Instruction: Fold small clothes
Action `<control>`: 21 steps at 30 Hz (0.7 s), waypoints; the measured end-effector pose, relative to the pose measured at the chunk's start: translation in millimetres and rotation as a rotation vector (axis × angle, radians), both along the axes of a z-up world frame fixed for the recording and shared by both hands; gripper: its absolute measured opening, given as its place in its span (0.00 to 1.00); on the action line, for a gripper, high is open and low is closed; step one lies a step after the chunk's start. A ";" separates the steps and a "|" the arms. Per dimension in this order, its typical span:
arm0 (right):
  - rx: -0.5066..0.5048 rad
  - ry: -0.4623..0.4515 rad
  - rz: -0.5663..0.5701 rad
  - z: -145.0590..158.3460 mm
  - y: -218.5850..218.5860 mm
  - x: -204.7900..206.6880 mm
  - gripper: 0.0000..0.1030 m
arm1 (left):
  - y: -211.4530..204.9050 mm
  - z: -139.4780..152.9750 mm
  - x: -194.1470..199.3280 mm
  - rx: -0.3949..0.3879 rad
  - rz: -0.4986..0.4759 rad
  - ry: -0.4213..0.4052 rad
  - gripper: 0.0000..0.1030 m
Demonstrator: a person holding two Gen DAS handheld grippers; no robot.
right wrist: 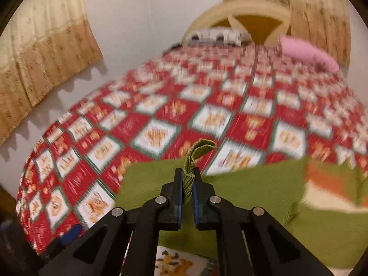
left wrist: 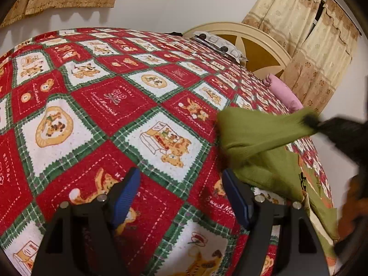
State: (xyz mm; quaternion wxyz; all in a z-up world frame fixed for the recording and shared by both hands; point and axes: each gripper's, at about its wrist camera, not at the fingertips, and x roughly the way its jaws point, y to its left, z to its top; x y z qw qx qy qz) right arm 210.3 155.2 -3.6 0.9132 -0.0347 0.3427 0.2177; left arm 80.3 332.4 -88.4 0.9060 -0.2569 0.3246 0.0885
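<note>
Above the bedspread [right wrist: 161,115], right tongs [right wrist: 188,179] pinch green garment [right wrist: 253,193].

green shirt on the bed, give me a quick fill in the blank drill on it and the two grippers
1. The right gripper has its fingers shut on a fold of the ____ shirt.
2. The left gripper stands ____, with nothing between its fingers.
3. The shirt lies on a red, white and green ____.
4. The pillow near the headboard is ____.

Missing words: green; open; quilt; pink
</note>
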 end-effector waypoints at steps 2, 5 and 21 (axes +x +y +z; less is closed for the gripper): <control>0.007 -0.052 -0.013 28.8 -17.0 -6.8 0.06 | -1.2 0.5 1.3 0.010 0.000 0.007 0.74; 0.001 -0.129 -0.039 67.8 -48.7 -18.0 0.06 | -5.7 2.4 4.5 0.048 0.000 0.029 0.74; -0.071 -0.211 -0.361 105.9 -285.5 -57.9 0.06 | -75.6 34.0 19.2 0.244 -0.120 0.061 0.74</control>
